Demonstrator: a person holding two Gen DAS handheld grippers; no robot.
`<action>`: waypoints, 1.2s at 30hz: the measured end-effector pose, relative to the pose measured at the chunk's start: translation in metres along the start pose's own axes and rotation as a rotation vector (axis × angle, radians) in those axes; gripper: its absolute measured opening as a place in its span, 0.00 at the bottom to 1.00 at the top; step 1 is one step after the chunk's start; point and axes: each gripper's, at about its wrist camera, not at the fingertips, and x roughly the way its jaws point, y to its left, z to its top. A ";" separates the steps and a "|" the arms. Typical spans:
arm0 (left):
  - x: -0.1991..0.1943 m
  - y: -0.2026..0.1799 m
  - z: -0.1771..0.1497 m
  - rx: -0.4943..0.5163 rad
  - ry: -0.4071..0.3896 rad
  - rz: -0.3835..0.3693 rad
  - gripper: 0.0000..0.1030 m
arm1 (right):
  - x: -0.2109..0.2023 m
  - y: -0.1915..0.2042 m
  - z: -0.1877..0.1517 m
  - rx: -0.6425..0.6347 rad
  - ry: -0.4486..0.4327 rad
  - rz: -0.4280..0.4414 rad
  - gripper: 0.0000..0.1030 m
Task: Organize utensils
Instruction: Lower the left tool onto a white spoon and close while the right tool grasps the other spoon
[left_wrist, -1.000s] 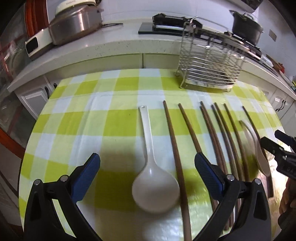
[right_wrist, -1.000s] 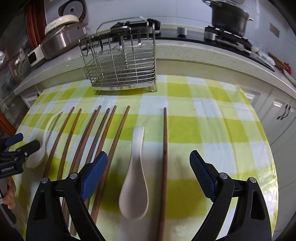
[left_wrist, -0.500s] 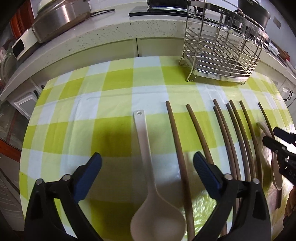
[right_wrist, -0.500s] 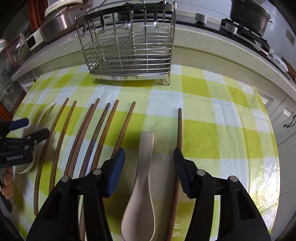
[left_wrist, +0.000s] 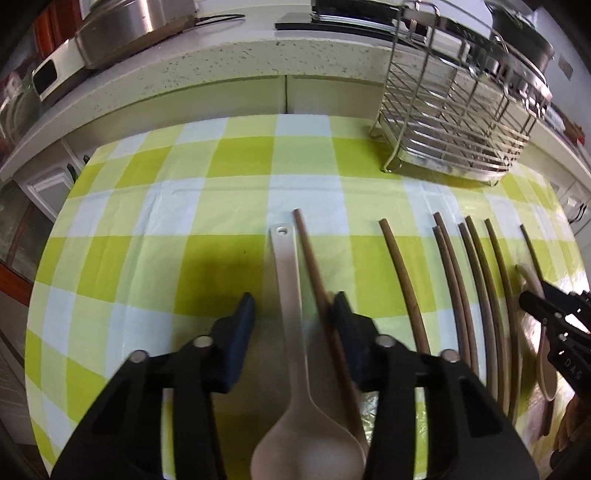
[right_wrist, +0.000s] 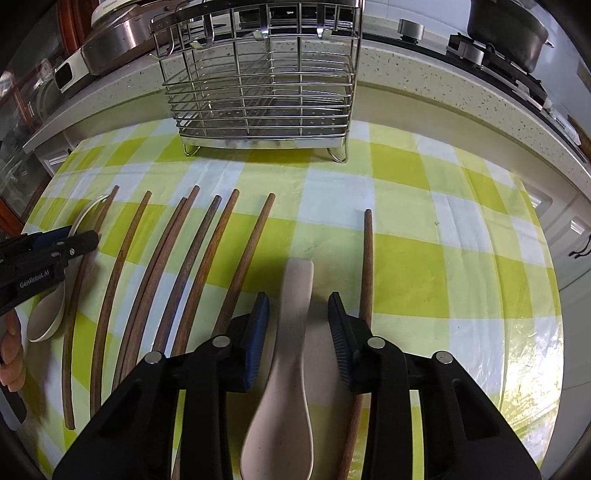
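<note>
My left gripper (left_wrist: 293, 317) is low over the checked tablecloth, its jaws closing around the white ladle's handle (left_wrist: 290, 280) and a brown chopstick (left_wrist: 314, 266) that leans against it. The right pad touches the chopstick; a gap remains at the left pad. My right gripper (right_wrist: 297, 317) straddles the cream spoon's handle (right_wrist: 297, 291), jaws closing, with gaps on both sides. Several more chopsticks (right_wrist: 166, 266) lie in a fan between the two grippers. The wire utensil rack (right_wrist: 258, 92) stands at the far table edge.
One lone chopstick (right_wrist: 367, 266) lies just right of my right gripper. The rack (left_wrist: 454, 122) is at the back right in the left wrist view. The right gripper's tips (left_wrist: 546, 306) show there over the cream spoon (left_wrist: 546, 373). A counter with pots runs behind the table.
Both grippers came forward and down over their spoons and their jaws narrowed a lot. The chopstick beside the ladle has been pushed against its handle.
</note>
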 end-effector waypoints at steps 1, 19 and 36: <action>-0.001 0.002 0.000 -0.010 0.002 -0.014 0.36 | 0.000 0.000 0.000 -0.002 0.000 0.001 0.30; -0.008 0.010 -0.004 -0.041 -0.014 -0.043 0.24 | -0.001 0.011 0.002 -0.053 -0.008 0.002 0.17; -0.040 -0.002 -0.009 -0.007 -0.092 -0.078 0.09 | -0.025 0.001 -0.004 -0.026 -0.060 0.062 0.16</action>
